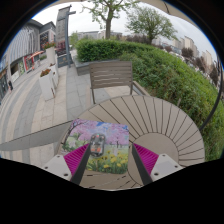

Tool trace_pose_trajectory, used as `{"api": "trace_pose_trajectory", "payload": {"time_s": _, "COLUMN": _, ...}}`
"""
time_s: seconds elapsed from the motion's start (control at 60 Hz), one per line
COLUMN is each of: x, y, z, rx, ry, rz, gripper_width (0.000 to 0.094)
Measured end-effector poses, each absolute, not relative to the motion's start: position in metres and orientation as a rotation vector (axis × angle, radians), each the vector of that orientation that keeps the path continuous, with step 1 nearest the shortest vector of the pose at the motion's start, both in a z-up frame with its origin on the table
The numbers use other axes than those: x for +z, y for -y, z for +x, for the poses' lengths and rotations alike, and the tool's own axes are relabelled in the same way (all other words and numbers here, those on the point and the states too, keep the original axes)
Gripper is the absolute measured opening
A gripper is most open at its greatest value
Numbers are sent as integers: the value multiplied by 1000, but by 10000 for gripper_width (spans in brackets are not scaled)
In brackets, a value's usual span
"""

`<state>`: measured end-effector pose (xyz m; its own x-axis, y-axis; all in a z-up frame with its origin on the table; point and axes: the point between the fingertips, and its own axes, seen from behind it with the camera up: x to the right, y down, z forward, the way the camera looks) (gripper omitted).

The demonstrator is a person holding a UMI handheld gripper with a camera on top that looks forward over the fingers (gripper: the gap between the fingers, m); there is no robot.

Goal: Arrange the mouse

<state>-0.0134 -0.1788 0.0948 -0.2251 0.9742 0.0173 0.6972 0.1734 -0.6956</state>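
Observation:
A small dark and silver mouse [96,145] lies on a mouse pad [116,157] printed with pink blossom and yellow flowers. The pad rests on a round slatted wooden table [165,125]. My gripper [110,156] is open just above the pad's near edge, with its magenta pads [75,159] spread wide. The mouse sits just ahead of the fingers, close to the left fingertip, with a wide gap to the right finger. Nothing is held.
A slatted wooden bench [112,76] stands just beyond the table. A green hedge [165,70] runs along the right. White planters [47,82] stand on the paved walk at the left, with buildings behind.

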Motion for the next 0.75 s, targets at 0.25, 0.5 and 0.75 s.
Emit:
{"api": "trace_pose_trajectory", "payload": {"time_s": 0.25, "x": 194, "y": 66, "z": 98, "rx": 739, "ry": 2035, "rz": -1521, "gripper_width": 849}}
{"api": "trace_pose_trajectory", "payload": {"time_s": 0.5, "x": 196, "y": -20, "z": 179, "rx": 706, "ry": 1975, "rz": -1656, "gripper_width": 858}}
{"api": "trace_pose_trajectory", "payload": {"time_s": 0.75, "x": 194, "y": -65, "z": 206, "rx": 711, "ry": 1925, "rz": -1728, "gripper_width": 862}}
